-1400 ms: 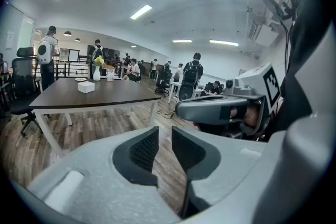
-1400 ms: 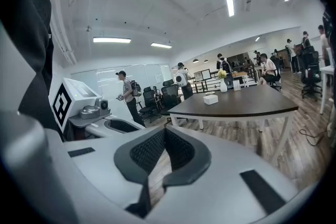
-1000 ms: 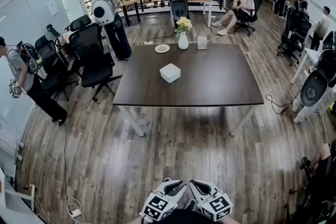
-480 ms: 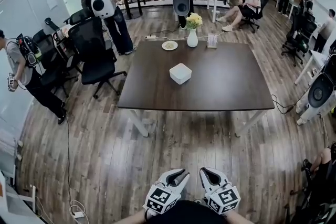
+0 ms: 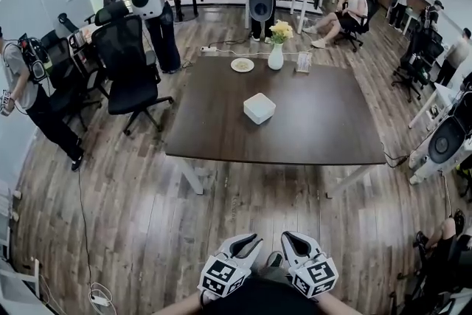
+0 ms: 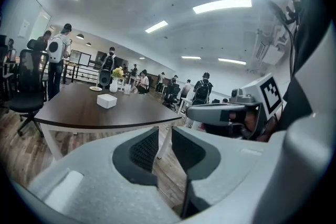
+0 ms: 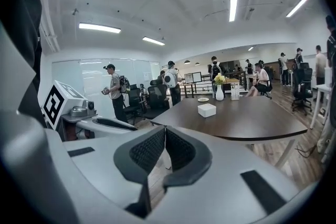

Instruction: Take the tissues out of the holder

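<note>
The white square tissue holder sits near the middle of the dark brown table, far ahead of both grippers. In the head view the left gripper and right gripper hang side by side at the bottom edge, over the wood floor. The left gripper is open, a clear gap between its pads and nothing in it. The right gripper is shut and empty, its pads meeting at the tips. Both gripper views show the holder small on the tabletop.
At the table's far end stand a white vase of flowers, a small plate and a card stand. A black office chair stands left of the table. Several people stand or sit around the room. A cable lies on the floor at left.
The view has advanced toward the table, which now looks nearer and larger. Both grippers have been carried forward together, keeping their place at the bottom of the head view.
</note>
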Demonstrator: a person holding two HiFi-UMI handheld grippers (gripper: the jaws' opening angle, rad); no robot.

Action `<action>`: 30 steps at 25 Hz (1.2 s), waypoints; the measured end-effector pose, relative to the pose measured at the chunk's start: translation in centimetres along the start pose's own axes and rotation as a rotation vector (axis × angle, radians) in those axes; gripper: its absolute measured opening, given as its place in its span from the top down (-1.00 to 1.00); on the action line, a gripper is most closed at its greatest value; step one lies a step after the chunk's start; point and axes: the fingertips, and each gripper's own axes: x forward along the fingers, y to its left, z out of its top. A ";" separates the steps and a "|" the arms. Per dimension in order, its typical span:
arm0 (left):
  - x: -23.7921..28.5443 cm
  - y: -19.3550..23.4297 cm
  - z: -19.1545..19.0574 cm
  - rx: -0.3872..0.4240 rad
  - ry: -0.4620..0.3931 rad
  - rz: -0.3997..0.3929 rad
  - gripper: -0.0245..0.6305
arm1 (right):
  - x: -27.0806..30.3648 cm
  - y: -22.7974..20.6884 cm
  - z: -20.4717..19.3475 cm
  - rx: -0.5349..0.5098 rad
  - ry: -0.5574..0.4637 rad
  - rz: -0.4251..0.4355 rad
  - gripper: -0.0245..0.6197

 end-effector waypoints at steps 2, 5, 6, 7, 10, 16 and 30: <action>0.2 0.7 0.4 -0.007 -0.006 -0.001 0.68 | 0.8 -0.2 0.4 -0.009 0.009 -0.001 0.89; 0.6 1.9 1.0 -0.010 -0.017 0.009 0.68 | 2.1 -0.6 0.8 -0.019 0.015 0.004 0.89; 0.8 2.4 1.2 -0.008 -0.017 0.014 0.68 | 2.6 -0.7 0.9 -0.020 0.015 0.008 0.89; 1.0 2.8 1.4 -0.005 -0.016 0.018 0.68 | 3.0 -0.9 1.1 -0.021 0.013 0.011 0.89; 1.6 3.8 1.7 -0.001 -0.008 0.031 0.68 | 4.3 -1.5 1.3 -0.011 0.011 0.022 0.89; 4.6 5.6 2.6 0.015 0.022 0.055 0.68 | 7.1 -4.3 1.6 0.027 0.010 0.050 0.89; 18.0 9.9 8.6 0.058 0.044 0.138 0.68 | 14.2 -17.8 5.7 0.052 -0.011 0.126 0.89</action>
